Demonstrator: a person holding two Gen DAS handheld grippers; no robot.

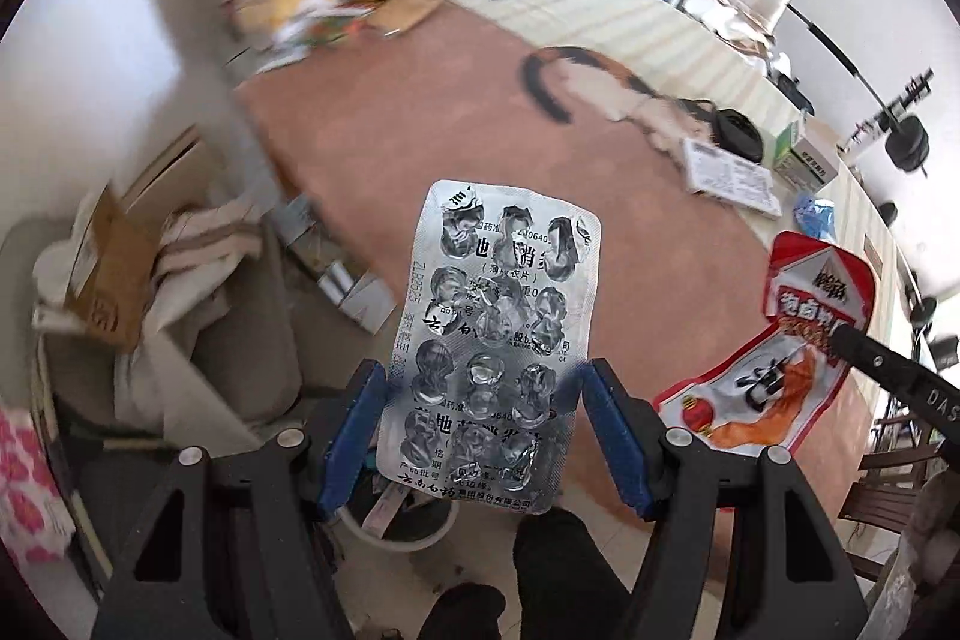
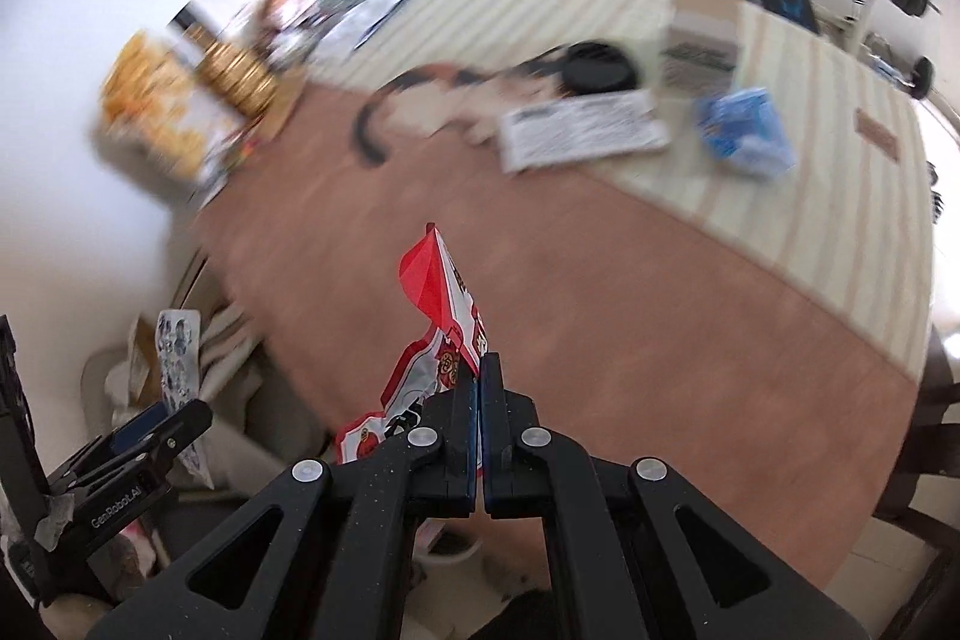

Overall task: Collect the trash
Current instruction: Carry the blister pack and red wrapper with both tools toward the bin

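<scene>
A silver blister pack [image 1: 498, 334] with crushed, emptied pockets stands upright between the blue pads of my left gripper [image 1: 483, 365], which grips it by its side edges above the brown tabletop [image 1: 480, 118]. My right gripper [image 2: 480, 364] is shut on a red and white snack wrapper [image 2: 444, 316] that sticks up from its tips. In the left wrist view the wrapper [image 1: 798, 340] hangs at the right, with a black finger [image 1: 876, 355] of the right gripper on it. The right wrist view shows the blister pack [image 2: 177, 358] at lower left.
On the table's far side lie a printed leaflet [image 1: 732, 181], a black round object [image 1: 738, 133], a green and white box [image 1: 804, 154], a blue crumpled piece [image 1: 816, 214] and a calico cat shape [image 1: 600, 82]. Cardboard and cloth [image 1: 108, 292] pile up at left. A white bin [image 1: 408, 532] stands on the floor below.
</scene>
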